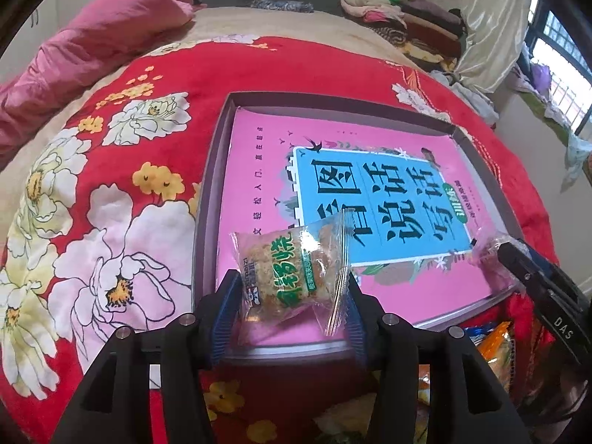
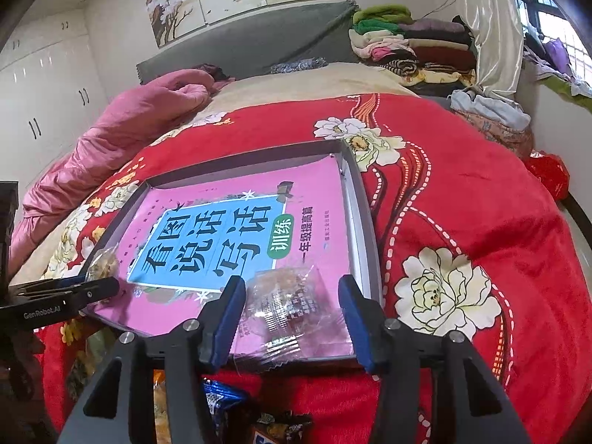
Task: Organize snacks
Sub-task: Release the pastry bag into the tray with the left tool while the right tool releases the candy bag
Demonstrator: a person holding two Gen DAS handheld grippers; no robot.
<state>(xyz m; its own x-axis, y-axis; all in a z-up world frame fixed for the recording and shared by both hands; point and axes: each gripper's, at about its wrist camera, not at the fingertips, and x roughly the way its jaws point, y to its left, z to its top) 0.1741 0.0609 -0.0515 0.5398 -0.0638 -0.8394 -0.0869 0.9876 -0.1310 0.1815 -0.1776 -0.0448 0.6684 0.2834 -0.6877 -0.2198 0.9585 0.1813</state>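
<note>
A shallow grey box with a pink book in it lies on the red flowered bed cover. My left gripper is shut on a clear snack packet with green writing, held over the box's near left corner. My right gripper is open around a clear snack packet that lies on the pink book at the near right of the box. The right gripper also shows at the right edge of the left wrist view.
Several more snack packets lie on the cover just below the box's near edge, also in the right wrist view. A pink quilt lies at the far left. Folded clothes are stacked at the bed head.
</note>
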